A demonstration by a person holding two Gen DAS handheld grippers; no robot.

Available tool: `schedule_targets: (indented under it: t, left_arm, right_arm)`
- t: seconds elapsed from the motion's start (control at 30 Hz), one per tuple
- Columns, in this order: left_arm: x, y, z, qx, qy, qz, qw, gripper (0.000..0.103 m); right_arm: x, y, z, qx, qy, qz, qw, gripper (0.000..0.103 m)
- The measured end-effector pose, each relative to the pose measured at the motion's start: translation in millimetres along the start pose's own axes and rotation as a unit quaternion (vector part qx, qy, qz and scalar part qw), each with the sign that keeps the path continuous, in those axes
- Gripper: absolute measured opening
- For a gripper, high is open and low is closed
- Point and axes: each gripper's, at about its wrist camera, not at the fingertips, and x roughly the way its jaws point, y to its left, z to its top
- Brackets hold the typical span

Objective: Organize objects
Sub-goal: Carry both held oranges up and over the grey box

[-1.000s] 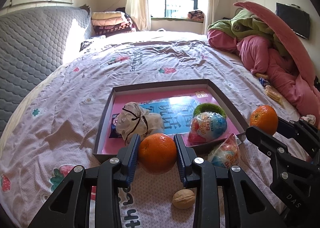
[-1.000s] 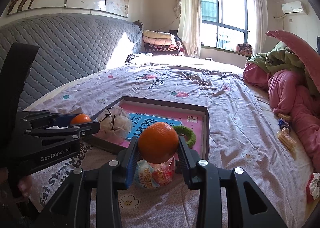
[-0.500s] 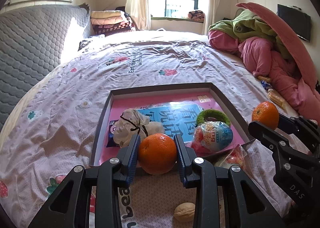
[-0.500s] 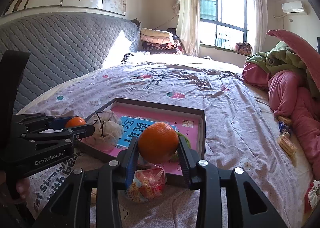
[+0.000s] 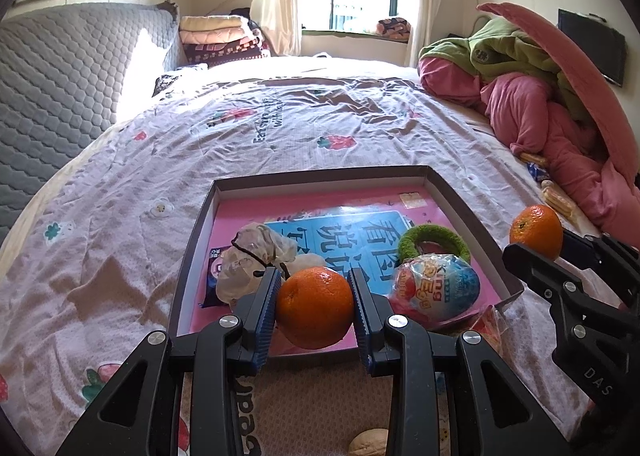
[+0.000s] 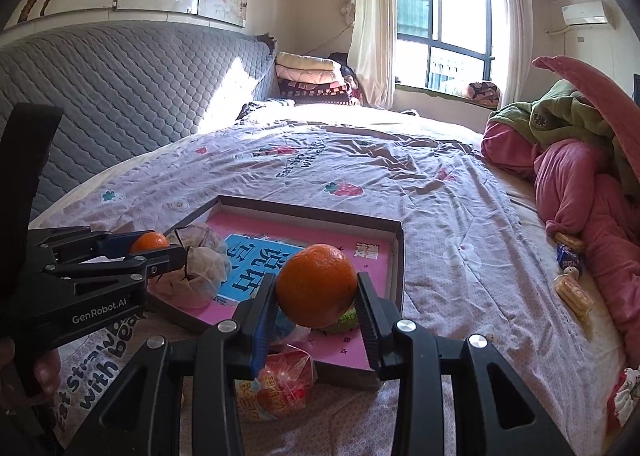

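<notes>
Each hand-held gripper clamps an orange, the left gripper (image 5: 314, 308) and the right gripper (image 6: 316, 302), both poised over the near edge of the shallow box (image 5: 320, 176) on the bed; next, probably lower and release inside

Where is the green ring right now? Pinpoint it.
In the left wrist view, the green ring lies inside the tray, right side, just behind the toy egg.
</notes>
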Motion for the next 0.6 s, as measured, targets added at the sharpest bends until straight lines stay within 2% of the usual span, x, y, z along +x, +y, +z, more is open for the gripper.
schedule_targets:
  t: [0.6]
  left_arm:
    - [33.4, -11.8, -3.6, 0.007, 0.024, -0.012, 0.9996, 0.035]
  right_arm:
    - [37.3, -18.0, -7.6, 0.013, 0.061, -0.011, 0.998, 0.038]
